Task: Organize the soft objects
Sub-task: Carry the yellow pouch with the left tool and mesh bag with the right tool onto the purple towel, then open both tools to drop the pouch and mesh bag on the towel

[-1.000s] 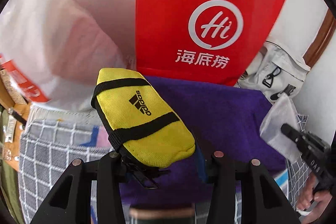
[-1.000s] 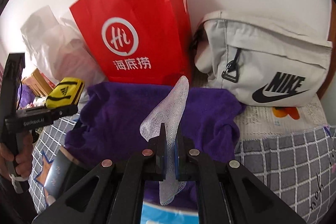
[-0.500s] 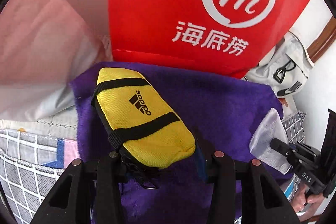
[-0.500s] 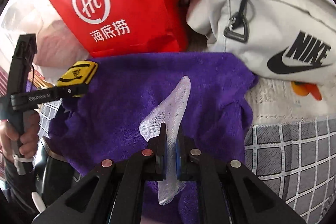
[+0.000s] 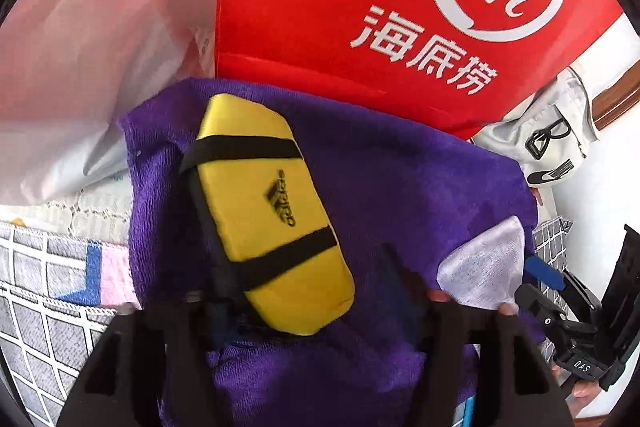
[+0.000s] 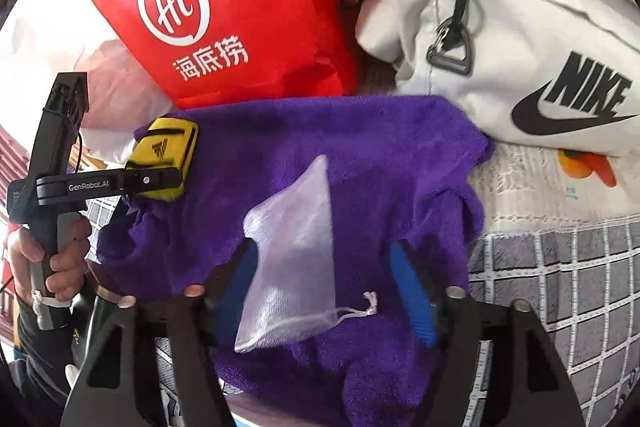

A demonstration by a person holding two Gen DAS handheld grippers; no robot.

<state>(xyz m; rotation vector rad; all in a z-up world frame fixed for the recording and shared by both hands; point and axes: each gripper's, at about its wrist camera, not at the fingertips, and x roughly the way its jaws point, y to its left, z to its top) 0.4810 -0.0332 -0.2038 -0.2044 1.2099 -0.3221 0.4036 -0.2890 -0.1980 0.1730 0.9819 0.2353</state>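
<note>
A yellow pouch [image 5: 268, 223] with black straps lies tilted on the purple towel [image 5: 400, 187]. Its lower end sits between the fingers of my left gripper [image 5: 308, 307], whose jaws are opening and no longer press on it. A white mesh drawstring bag [image 6: 296, 267] rests flat on the same towel [image 6: 380, 155]. It lies between the blue pads [image 6: 412, 299] of my right gripper [image 6: 326, 287], whose jaws are opening too and stand apart from it. The right wrist view shows the left gripper [image 6: 160, 183] beside the pouch [image 6: 168, 143], in a person's hand [image 6: 60, 259].
A red paper bag [image 6: 240, 27] stands right behind the towel, with a white plastic bag [image 5: 80, 67] to its left. A grey Nike bag [image 6: 520, 47] lies at the towel's far right corner. Checked bedding [image 6: 560, 267] spreads around the towel.
Both grippers came down over the purple towel and their jaws spread. The yellow pouch and the mesh bag left the pads and now lie on the towel.
</note>
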